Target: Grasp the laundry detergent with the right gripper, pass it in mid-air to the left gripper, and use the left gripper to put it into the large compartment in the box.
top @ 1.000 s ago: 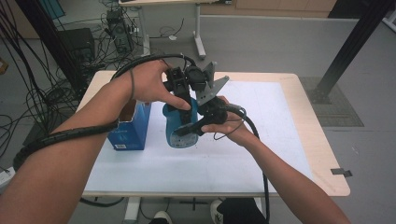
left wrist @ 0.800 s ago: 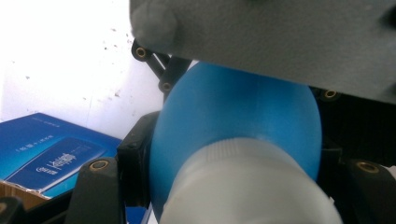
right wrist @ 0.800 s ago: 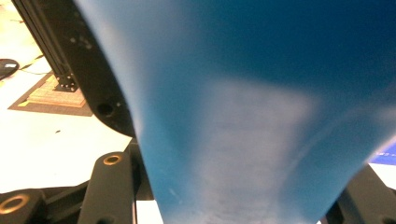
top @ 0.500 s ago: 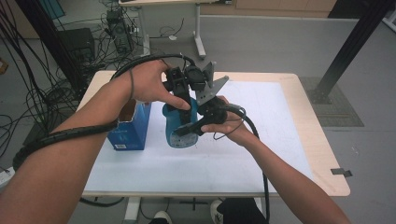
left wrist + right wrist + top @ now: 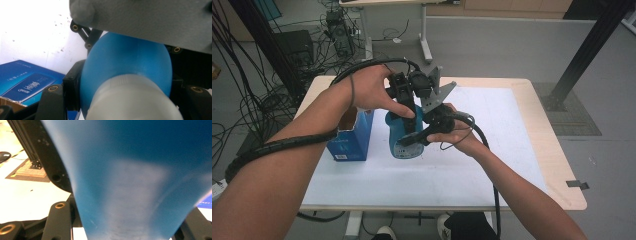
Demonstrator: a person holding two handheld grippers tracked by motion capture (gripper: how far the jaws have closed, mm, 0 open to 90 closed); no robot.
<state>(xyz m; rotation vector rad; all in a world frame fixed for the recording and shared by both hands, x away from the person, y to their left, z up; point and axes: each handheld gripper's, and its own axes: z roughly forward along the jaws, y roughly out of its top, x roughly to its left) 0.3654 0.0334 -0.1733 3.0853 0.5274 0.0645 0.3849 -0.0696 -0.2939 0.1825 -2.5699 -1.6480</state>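
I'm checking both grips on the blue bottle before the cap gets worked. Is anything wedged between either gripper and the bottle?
Nothing visible. The left gripper is shut on the white cap of the blue bottle, and the right gripper is shut on the bottle's body. The blue box stands beside the bottle, outside both grips.

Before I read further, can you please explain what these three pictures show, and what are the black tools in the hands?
A person holds a hand-held claw in each hand; there is no robot arm. The high view looks down from above on a white-topped table. The two other pictures come from small cameras riding on each claw. The left claw grips the white ribbed cap end of a blue plastic bottle. The right claw clamps the bottle's body from the side. Both are shut on it. Beside the bottle, an opened blue cardboard box stands on the table.
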